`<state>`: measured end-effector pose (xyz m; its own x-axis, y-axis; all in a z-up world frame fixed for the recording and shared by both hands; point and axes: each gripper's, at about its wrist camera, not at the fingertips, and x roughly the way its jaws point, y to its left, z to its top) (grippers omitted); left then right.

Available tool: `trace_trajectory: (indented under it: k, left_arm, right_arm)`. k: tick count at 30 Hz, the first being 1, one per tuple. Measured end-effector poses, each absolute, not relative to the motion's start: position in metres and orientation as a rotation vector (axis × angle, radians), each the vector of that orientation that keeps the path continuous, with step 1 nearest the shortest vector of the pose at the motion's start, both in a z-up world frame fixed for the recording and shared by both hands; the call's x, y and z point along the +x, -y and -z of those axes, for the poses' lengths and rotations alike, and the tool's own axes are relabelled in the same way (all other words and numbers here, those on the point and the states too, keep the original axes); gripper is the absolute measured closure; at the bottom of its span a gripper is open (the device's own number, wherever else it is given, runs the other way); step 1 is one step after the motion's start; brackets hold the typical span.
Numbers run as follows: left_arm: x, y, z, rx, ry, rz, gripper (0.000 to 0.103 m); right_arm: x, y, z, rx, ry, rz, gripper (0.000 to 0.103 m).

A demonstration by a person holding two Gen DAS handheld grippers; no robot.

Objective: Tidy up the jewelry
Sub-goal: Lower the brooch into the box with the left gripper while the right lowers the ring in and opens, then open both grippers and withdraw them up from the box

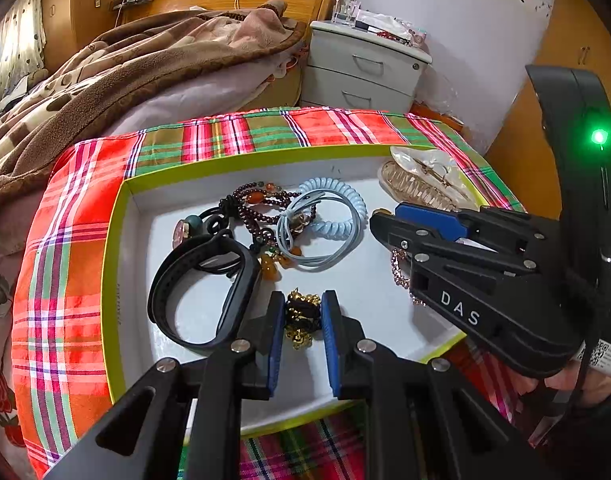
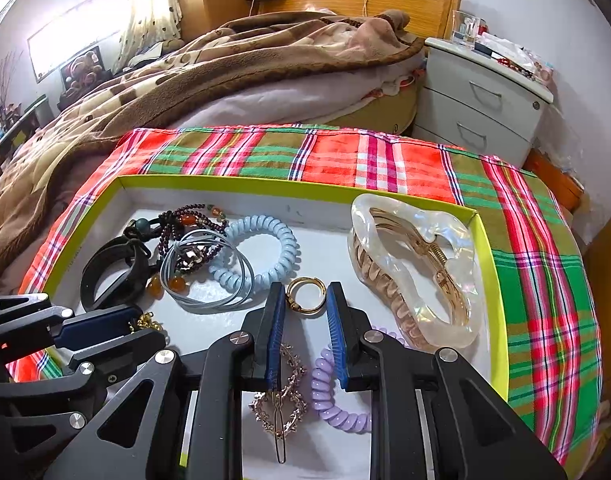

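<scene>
Left wrist view: the left claw (image 1: 302,322) sits low over the shallow white tray (image 1: 145,216), its blue pads standing a little apart on either side of a black-and-gold beaded piece (image 1: 301,318); whether they press it cannot be told. At 10 o'clock from that piece lies a black wristband (image 1: 203,292), just beside it, and beyond at 12 o'clock a tangle of dark red beads (image 1: 261,208), a grey cord loop (image 1: 317,240) and a pale blue coil tie (image 1: 337,208) overlap one another. The right claw (image 1: 385,216) reaches in from 3 o'clock, its body lettered "DAS", with a small QR label near the handle too fine to read. A pearly hair clip (image 1: 421,184) rests against the tray's far right corner. The tray's lime-green rim lies on a plaid cloth (image 1: 65,280) covering the surface, with bare cloth left of the rim. In the right wrist view the right claw (image 2: 305,320) hangs partly open and holding nothing, a gold ring (image 2: 305,294) lying on the tray floor just past its tips. Under its fingers lie a gold hairpin (image 2: 279,396) and a lilac coil tie (image 2: 337,400), near each other. Bare tray floor shows between the ring and the hair clip at 2 o'clock. Faint print along the tray's left wall is unreadable.
</scene>
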<state>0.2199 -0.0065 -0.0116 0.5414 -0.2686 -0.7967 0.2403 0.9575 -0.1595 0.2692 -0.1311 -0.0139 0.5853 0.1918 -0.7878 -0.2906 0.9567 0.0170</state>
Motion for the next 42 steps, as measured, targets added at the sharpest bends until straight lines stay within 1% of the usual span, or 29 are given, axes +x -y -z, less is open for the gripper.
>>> trace_trajectory:
  k: [2, 4, 6, 8, 10, 15, 20, 22, 32, 42]
  left_arm:
    - [0.22, 0.007, 0.011, -0.037, -0.954, 0.306, 0.08]
    - [0.22, 0.008, 0.011, -0.041, -0.957, 0.32, 0.073]
    - [0.219, 0.009, 0.011, -0.039, -0.953, 0.313, 0.073]
    - [0.218, 0.008, 0.009, -0.045, -0.95, 0.312, 0.072]
    - [0.218, 0.007, 0.007, -0.045, -0.948, 0.298, 0.07]
    - [0.211, 0.005, -0.002, -0.04, -0.924, 0.272, 0.066]
    - [0.195, 0.001, -0.015, -0.038, -0.892, 0.239, 0.065]
    - [0.189, -0.002, -0.019, -0.033, -0.877, 0.205, 0.061]
    - [0.149, -0.004, -0.032, -0.005, -0.822, 0.098, 0.061]
    - [0.13, -0.003, -0.038, -0.03, -0.789, 0.035, 0.061]
  right_arm:
    - [0.269, 0.132, 0.014, -0.116, -0.903, -0.281, 0.081]
    - [0.268, 0.132, 0.014, -0.111, -0.904, -0.283, 0.081]
    - [0.268, 0.133, 0.013, -0.105, -0.903, -0.284, 0.08]
    - [0.266, 0.135, 0.012, -0.095, -0.896, -0.282, 0.073]
    - [0.265, 0.136, 0.011, -0.082, -0.89, -0.282, 0.07]
    - [0.256, 0.141, -0.001, -0.046, -0.854, -0.282, 0.07]
    - [0.238, 0.147, -0.016, -0.006, -0.809, -0.282, 0.07]
    - [0.228, 0.148, -0.023, 0.002, -0.789, -0.276, 0.07]
    - [0.167, 0.152, -0.04, 0.032, -0.722, -0.236, 0.07]
    - [0.141, 0.154, -0.04, 0.038, -0.711, -0.197, 0.069]
